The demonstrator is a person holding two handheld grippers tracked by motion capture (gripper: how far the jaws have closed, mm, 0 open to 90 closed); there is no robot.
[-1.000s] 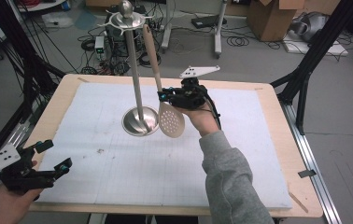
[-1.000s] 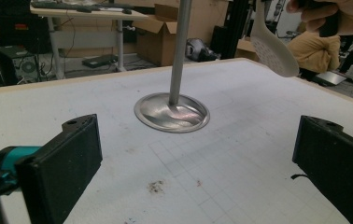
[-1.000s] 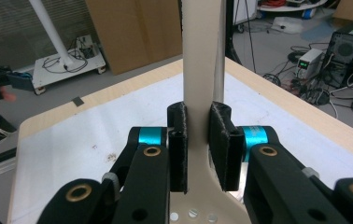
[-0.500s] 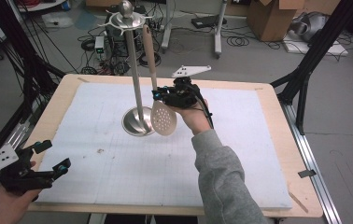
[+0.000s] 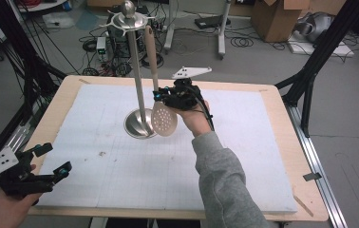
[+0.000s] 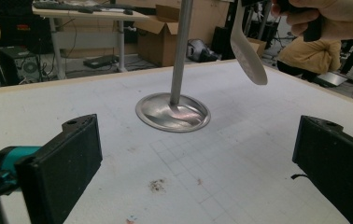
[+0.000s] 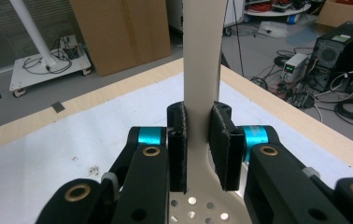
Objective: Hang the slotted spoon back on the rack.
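Observation:
A beige slotted spoon hangs upright just right of the metal stand's pole, its perforated head above the round base. My right gripper is shut on the spoon's lower handle. In the right gripper view the two pads clamp the flat handle, and the spoon's holes show below the grip. The handle's top reaches up near the hooks on the stand's crown. My left gripper rests open at the table's near left corner with nothing between its fingers. In the left gripper view it faces the base and the spoon.
A white gridded mat covers the wooden table. A small dark stain marks the mat left of centre. Cables, boxes and equipment lie on the floor beyond the far edge. Black frame struts stand at both sides.
My right gripper has carried the spoon a little to the left, closer to the stand's pole. My left gripper has stayed where it was.

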